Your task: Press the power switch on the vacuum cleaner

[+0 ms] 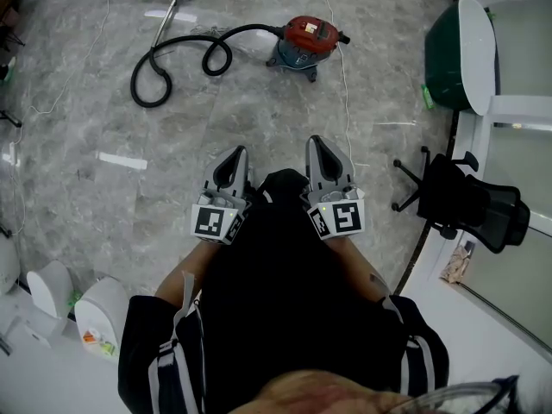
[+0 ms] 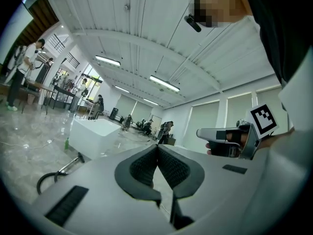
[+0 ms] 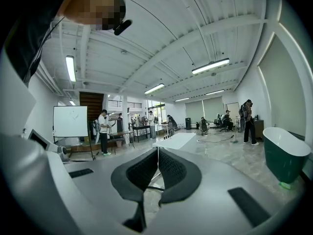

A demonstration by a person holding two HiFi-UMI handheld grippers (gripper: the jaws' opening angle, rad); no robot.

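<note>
The left tongs and right tongs are held side by side, each closed with nothing gripped. The vacuum cleaner is seen well apart on the floor.

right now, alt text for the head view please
A person holds the left gripper and right gripper side by side, jaws together, over a grey marble floor. A red-topped vacuum cleaner with a looped black hose stands ahead, untouched; a black office chair is at right.
</note>
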